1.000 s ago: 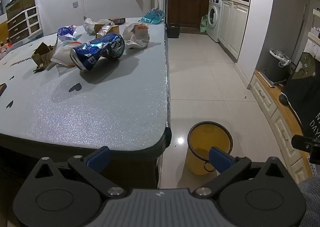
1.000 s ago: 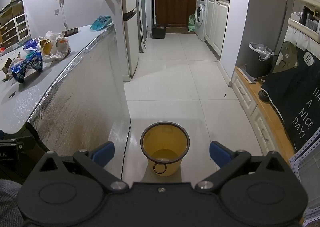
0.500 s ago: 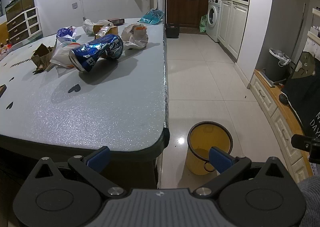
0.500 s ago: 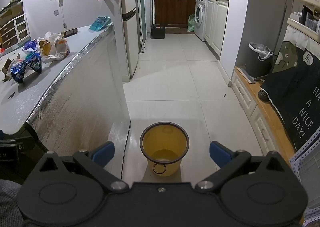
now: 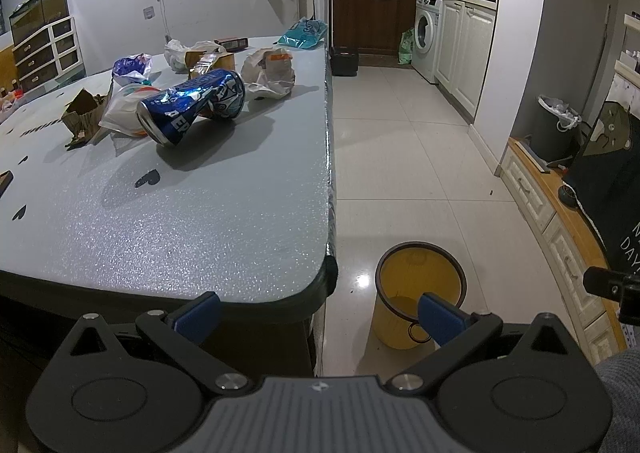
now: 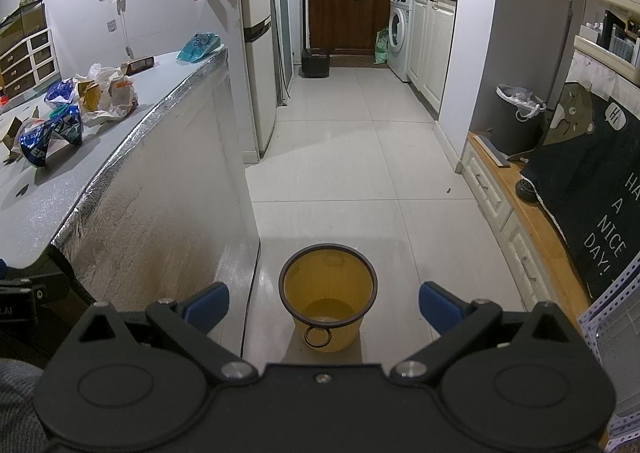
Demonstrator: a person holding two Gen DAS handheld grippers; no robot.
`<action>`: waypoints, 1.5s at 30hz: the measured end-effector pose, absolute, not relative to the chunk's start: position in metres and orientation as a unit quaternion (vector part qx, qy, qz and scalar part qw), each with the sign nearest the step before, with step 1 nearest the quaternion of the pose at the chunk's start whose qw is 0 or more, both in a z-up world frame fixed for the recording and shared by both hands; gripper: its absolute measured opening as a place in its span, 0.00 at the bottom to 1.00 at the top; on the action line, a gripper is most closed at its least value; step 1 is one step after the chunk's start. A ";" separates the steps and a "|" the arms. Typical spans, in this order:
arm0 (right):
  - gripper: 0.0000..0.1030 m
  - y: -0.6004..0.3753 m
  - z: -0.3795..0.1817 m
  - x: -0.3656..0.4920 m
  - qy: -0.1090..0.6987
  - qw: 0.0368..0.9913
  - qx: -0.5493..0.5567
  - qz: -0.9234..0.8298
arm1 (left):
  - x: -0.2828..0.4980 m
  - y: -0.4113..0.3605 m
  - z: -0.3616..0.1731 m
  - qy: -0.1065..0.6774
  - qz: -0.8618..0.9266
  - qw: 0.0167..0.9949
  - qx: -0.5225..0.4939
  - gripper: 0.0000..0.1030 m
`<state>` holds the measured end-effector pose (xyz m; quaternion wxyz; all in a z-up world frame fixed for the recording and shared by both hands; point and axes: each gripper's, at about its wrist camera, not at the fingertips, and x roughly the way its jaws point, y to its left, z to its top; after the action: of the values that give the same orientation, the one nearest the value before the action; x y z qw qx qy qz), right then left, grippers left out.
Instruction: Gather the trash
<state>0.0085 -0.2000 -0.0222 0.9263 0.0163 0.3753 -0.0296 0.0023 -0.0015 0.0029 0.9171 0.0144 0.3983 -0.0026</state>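
Kitchen hallway with pale floor tiles; big grey desk on my left, trash piled at its far end; yellow bin on the floor beside the desk corner; crushed blue can lying on its side nearest me, crumpled white bags behind it; my left fingers and right fingers both spread wide, holding nothing.
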 end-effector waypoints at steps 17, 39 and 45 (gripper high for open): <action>0.99 -0.194 -0.026 0.005 0.374 0.927 0.016 -0.030 | 0.002 -0.006 0.004 0.398 -0.002 0.917 0.017 1.00; 0.99 -0.200 -0.020 0.006 0.372 0.928 0.014 -0.032 | 0.002 -0.007 0.004 0.397 -0.002 0.918 0.017 1.00; 0.99 -0.200 -0.020 0.005 0.371 0.928 0.014 -0.032 | 0.002 -0.007 0.004 0.397 -0.003 0.918 0.017 1.00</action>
<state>0.0055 -0.2002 -0.0196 0.9279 0.0140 0.3713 -0.0315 0.0020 -0.0067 0.0035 0.9177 0.0171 0.3970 -0.0027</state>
